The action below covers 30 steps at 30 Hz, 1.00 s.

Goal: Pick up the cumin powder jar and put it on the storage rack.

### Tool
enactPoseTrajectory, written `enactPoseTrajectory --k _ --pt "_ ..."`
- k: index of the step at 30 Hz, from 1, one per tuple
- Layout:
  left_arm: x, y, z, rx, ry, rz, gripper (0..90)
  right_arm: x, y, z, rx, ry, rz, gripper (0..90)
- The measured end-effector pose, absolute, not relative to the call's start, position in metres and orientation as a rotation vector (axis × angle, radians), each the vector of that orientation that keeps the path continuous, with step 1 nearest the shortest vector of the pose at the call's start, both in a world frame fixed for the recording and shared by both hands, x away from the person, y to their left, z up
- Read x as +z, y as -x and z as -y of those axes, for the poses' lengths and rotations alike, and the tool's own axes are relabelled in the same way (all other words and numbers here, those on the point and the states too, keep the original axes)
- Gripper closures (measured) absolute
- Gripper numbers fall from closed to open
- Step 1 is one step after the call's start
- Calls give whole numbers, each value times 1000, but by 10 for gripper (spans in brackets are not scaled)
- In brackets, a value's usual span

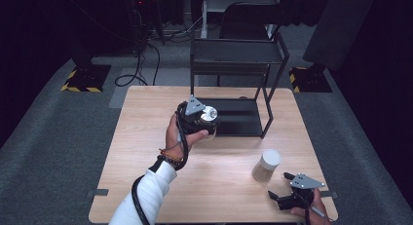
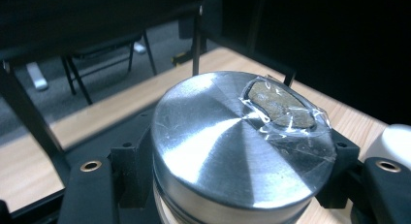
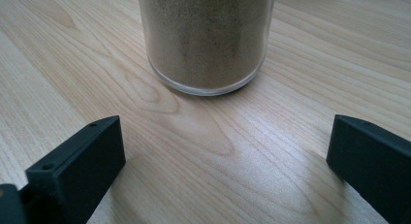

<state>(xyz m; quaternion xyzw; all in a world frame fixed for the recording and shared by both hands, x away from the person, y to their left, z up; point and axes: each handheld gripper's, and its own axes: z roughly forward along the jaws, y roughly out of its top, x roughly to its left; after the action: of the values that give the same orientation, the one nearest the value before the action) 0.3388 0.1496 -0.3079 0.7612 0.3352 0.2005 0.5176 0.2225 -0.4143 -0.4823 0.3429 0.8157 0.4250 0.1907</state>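
Observation:
A jar with a shiny metal lid (image 2: 228, 146) is clamped from both sides by my left gripper (image 1: 207, 119), which holds it up off the table in front of the black rack. A patch of clear tape over a brownish disc (image 2: 283, 105) sits on the lid. The same jar (image 1: 209, 114) is at the table's middle back in the high view. A second jar (image 1: 266, 165), sand-filled with a white lid, stands on the table at the near right. My right gripper (image 1: 279, 185) rests just in front of this jar (image 3: 206, 35), its jaws spread wide with nothing between them.
A black metal rack (image 1: 238, 52) with an upper and a lower shelf (image 1: 241, 125) stands on the far half of the wooden table (image 1: 146, 137). Behind the table are a chair (image 1: 248, 20), cables and stand bases on the grey floor.

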Motion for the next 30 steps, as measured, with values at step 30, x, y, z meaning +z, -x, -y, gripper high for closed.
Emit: enactPoseTrajectory --k 30 --pt "-207 -384 -133 522 -1784 -757 322 -482 -222 413 1191 -978 -2283 1"
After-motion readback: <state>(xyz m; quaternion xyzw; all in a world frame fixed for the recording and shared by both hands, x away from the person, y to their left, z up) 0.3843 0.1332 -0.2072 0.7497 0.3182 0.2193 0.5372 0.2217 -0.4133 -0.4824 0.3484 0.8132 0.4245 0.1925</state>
